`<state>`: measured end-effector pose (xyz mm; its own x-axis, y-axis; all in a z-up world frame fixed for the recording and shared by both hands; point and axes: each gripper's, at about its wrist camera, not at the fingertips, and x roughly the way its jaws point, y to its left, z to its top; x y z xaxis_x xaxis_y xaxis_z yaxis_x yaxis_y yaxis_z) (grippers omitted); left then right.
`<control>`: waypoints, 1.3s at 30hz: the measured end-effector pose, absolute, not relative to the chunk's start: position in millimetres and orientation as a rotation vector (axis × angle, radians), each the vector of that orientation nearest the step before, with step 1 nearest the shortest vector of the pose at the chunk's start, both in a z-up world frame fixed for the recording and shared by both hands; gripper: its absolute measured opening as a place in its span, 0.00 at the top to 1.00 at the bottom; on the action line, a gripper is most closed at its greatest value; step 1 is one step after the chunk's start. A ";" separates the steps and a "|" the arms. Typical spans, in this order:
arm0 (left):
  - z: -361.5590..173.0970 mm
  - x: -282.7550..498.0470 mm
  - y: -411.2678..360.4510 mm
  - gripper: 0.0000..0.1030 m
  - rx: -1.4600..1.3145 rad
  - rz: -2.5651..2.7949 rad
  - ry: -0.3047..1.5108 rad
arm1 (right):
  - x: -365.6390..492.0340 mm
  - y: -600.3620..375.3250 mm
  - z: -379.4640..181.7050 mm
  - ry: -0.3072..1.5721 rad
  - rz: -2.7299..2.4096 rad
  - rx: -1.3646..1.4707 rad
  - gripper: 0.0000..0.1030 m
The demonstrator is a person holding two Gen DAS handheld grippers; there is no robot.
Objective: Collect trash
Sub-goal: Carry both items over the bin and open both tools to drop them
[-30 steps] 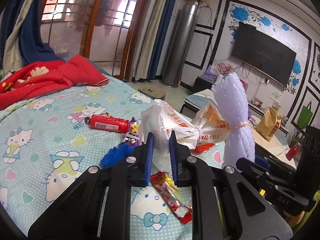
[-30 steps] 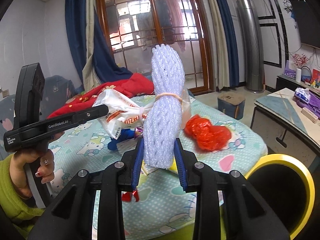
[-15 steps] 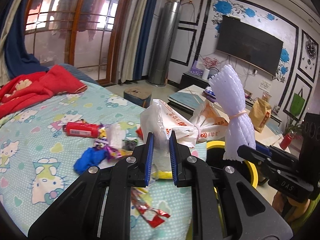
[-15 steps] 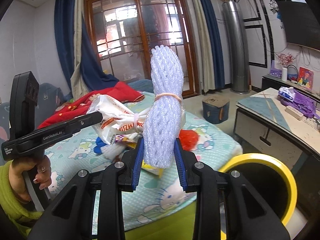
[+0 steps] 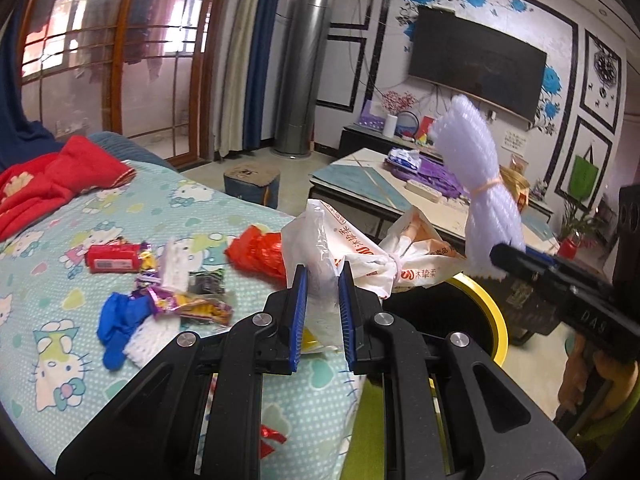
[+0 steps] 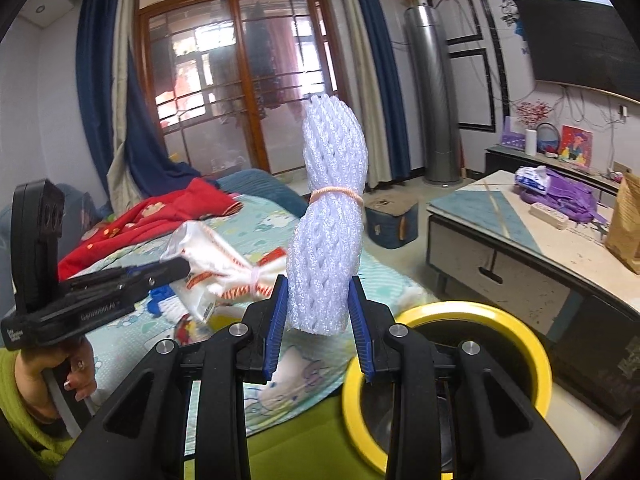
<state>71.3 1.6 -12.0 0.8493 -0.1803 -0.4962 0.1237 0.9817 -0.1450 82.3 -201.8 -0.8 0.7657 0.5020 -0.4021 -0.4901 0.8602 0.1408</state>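
Trash | left gripper (image 5: 322,312) clamps knotted plastic bag (image 5: 360,256) | right gripper (image 6: 318,322) apparently pinches foam-net bundle (image 6: 330,216)

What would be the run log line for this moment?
left gripper: shut on plastic bag | right gripper: shut on foam net bundle | yellow-rimmed bin: beside bed

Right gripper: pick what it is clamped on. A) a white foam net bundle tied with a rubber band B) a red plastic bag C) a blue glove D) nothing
A: the right gripper has its blue pads pressed on the base of the white foam net bundle, which stands upright between them.
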 end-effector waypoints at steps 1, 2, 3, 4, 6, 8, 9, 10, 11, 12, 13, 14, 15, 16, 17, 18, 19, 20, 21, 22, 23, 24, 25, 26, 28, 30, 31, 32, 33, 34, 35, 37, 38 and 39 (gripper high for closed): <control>-13.0 72.4 -2.8 0.90 -0.100 -0.167 0.535 | 83.2 -205.9 -0.7 0.444 0.528 0.032 0.72; -13.3 72.8 -7.1 0.90 -0.093 -0.171 0.537 | 84.9 -211.0 -0.9 0.444 0.514 0.039 0.72; -14.5 74.4 -11.3 0.90 -0.083 -0.177 0.540 | 85.8 -214.4 -1.3 0.445 0.503 0.042 0.72; -15.7 76.0 -15.8 0.90 -0.073 -0.186 0.543 | 87.5 -219.1 -2.0 0.446 0.489 0.047 0.72; -18.3 79.0 -23.6 0.90 -0.052 -0.198 0.549 | 90.1 -227.6 -3.6 0.450 0.464 0.061 0.72; -21.6 81.3 -31.0 0.90 -0.032 -0.209 0.554 | 94.0 -237.1 -5.4 0.455 0.435 0.073 0.72; -23.7 82.9 -36.0 0.90 -0.020 -0.218 0.560 | 95.2 -241.9 -7.6 0.457 0.425 0.075 0.72; -25.0 84.2 -39.1 0.90 -0.013 -0.225 0.565 | 96.5 -245.1 -8.7 0.459 0.414 0.078 0.72; -26.7 85.2 -42.6 0.90 -0.006 -0.232 0.569 | 98.6 -249.9 -10.3 0.464 0.400 0.086 0.72; -28.9 86.6 -47.1 0.90 0.005 -0.240 0.573 | 100.3 -252.4 -11.3 0.468 0.390 0.090 0.72; -30.5 87.8 -50.3 0.90 0.015 -0.246 0.576 | 102.1 -255.3 -12.0 0.471 0.380 0.093 0.72; -32.1 89.4 -54.1 0.90 0.025 -0.251 0.579 | 103.5 -258.3 -13.4 0.475 0.369 0.096 0.72; -34.0 90.6 -58.4 0.90 0.035 -0.259 0.584 | 105.9 -262.2 -15.4 0.481 0.356 0.100 0.72; -35.7 91.5 -62.0 0.90 0.043 -0.266 0.588 | 108.0 -265.3 -16.9 0.485 0.347 0.104 0.72; -37.3 92.4 -64.7 0.90 0.051 -0.272 0.591 | 111.4 -267.2 -18.2 0.491 0.334 0.106 0.72; -39.2 93.8 -68.4 0.90 0.059 -0.278 0.595 | 113.3 -269.7 -20.3 0.497 0.324 0.108 0.72; -40.9 94.8 -72.4 0.90 0.070 -0.285 0.601 | 114.9 -272.9 -22.7 0.502 0.315 0.109 0.72; -43.0 95.6 -76.6 0.89 0.079 -0.290 0.605 | 117.5 -275.9 -26.2 0.510 0.303 0.110 0.72; -46.5 97.1 -81.3 0.89 0.091 -0.299 0.614 | 119.7 -278.1 -28.2 0.517 0.294 0.110 0.72; -49.3 98.0 -84.7 0.89 0.101 -0.306 0.620 | 122.6 -279.8 -30.6 0.526 0.284 0.112 0.72; -51.2 98.4 -87.7 0.89 0.109 -0.310 0.624 | 125.7 -282.7 -34.8 0.539 0.271 0.114 0.72; -54.1 99.4 -91.2 0.89 0.120 -0.316 0.631 | 127.8 -285.0 -37.4 0.548 0.262 0.116 0.72; -57.1 100.4 -95.0 0.89 0.131 -0.323 0.638 | 129.2 -285.9 -40.1 0.558 0.256 0.120 0.72; -59.8 100.9 -99.1 0.89 0.138 -0.328 0.644 | 131.3 -287.5 -42.6 0.567 0.249 0.121 0.72; -65.8 101.9 -105.3 0.89 0.150 -0.343 0.660 | 135.1 -290.4 -48.9 0.589 0.233 0.123 0.72; -71.6 102.5 -112.0 0.89 0.166 -0.358 0.672 | 139.7 -292.4 -53.6 0.612 0.227 0.130 0.72; -74.0 102.5 -115.3 0.89 0.172 -0.365 0.677 | 141.8 -293.6 -56.1 0.623 0.223 0.135 0.72; -76.1 103.4 -118.1 0.89 0.179 -0.371 0.682 | 143.4 -294.8 -58.1 0.632 0.219 0.138 0.72; -79.0 104.2 -121.4 0.89 0.186 -0.378 0.687 | 145.3 -296.6 -60.7 0.641 0.215 0.142 0.72; -81.5 105.0 -124.5 0.89 0.192 -0.382 0.692 | 147.2 -297.9 -62.8 0.648 0.214 0.146 0.71; -83.4 105.9 -127.3 0.88 0.195 -0.385 0.697 | 149.1 -299.3 -65.2 0.657 0.211 0.150 0.71; -88.7 109.6 -132.0 0.88 0.200 -0.396 0.712 | 151.5 -301.4 -67.7 0.668 0.209 0.155 0.70; -90.6 111.5 -134.0 0.88 0.203 -0.399 0.719 | 153.0 -302.2 -69.7 0.677 0.208 0.157 0.70; -92.7 112.2 -135.5 0.88 0.203 -0.402 0.722 | 155.0 -303.2 -71.7 0.683 0.207 0.159 0.70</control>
